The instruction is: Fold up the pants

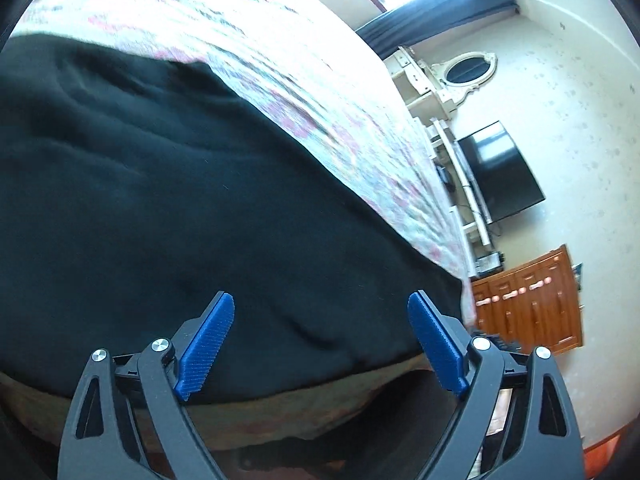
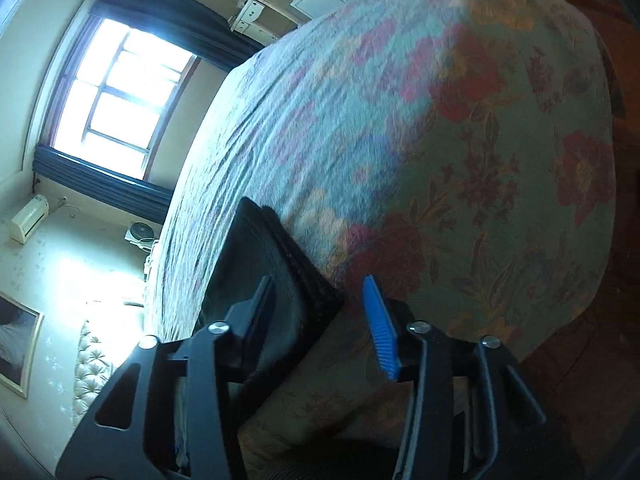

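Observation:
Black pants [image 1: 168, 208] lie spread on a bed with a floral cover [image 1: 304, 92]. My left gripper [image 1: 320, 312] is open just above the near hem of the pants, blue pads wide apart, holding nothing. In the right wrist view my right gripper [image 2: 320, 300] is open; a corner of the black pants [image 2: 272, 268] sits between its fingers near the left finger, not clamped. The floral cover [image 2: 460, 152] fills the view beyond.
A dresser with oval mirror [image 1: 460, 76], a black TV [image 1: 500, 172] and a wooden drawer chest [image 1: 528, 304] stand past the bed. A window with dark curtains [image 2: 120, 92] and a tufted headboard [image 2: 96, 356] show in the right wrist view.

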